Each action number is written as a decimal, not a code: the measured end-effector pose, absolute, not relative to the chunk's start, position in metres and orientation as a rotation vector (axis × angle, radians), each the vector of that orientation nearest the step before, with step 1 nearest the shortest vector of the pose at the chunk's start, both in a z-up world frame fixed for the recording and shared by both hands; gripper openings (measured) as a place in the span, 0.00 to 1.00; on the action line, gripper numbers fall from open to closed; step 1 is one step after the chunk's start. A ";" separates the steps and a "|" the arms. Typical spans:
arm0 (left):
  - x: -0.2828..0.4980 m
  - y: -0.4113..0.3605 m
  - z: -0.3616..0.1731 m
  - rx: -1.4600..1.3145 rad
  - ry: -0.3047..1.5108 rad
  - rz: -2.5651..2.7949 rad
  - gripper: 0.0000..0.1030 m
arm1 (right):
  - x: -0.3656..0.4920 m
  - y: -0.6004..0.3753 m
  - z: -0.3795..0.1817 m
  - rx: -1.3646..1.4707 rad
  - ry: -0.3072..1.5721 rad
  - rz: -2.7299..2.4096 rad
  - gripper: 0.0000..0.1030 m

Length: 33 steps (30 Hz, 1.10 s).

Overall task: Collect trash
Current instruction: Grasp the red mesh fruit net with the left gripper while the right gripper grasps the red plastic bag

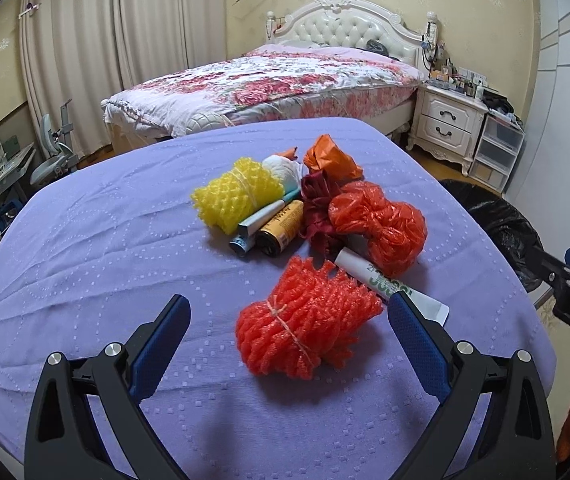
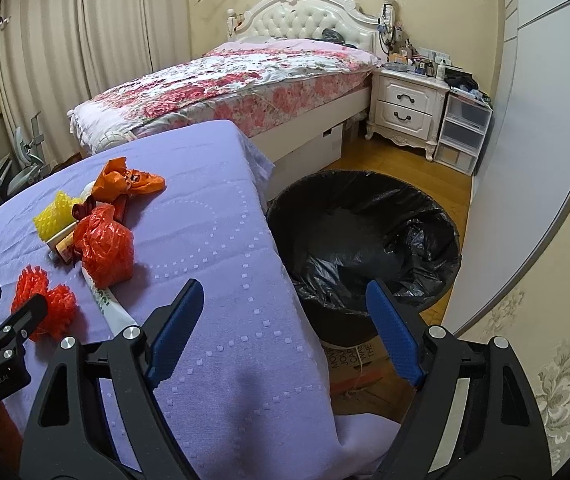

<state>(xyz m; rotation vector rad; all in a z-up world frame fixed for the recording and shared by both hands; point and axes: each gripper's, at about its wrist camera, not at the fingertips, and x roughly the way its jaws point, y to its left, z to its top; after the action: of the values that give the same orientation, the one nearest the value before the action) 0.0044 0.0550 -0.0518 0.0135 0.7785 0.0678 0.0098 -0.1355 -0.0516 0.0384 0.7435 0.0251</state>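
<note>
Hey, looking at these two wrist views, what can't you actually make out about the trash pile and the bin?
- Bin contents: right wrist view shows only dark liner inside; the bottom is unreadable.
- Bin in the left wrist view: cut off behind the table edge and the right tongs.
- White tube: label partly hidden by the red foam net and the left tongs.
- White wad: mostly hidden behind the yellow foam net.

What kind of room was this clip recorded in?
A home bedroom, most likely. A bed with a tufted white headboard and floral quilt stands beyond the purple-covered table, a white nightstand beside it, and long curtains cover the far wall.
</note>
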 end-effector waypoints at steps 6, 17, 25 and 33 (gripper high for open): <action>0.005 0.053 -0.060 0.036 0.781 0.066 0.73 | 0.010 -0.132 -0.053 0.033 0.749 0.038 0.79; 0.000 0.066 -0.054 0.007 0.765 0.019 0.48 | 0.008 -0.102 -0.047 -0.010 0.735 0.115 0.79; -0.006 0.091 -0.038 -0.037 0.719 0.073 0.47 | 0.026 -0.057 -0.040 -0.058 0.725 0.230 0.79; -0.001 0.125 -0.042 -0.087 0.735 0.149 0.47 | 0.047 -0.016 -0.045 -0.129 0.751 0.310 0.69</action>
<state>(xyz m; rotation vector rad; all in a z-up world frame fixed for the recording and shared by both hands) -0.0010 0.1250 -0.0422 -0.0872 0.7346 0.1485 0.0468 -0.0158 -0.0447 -0.1289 0.7505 0.3098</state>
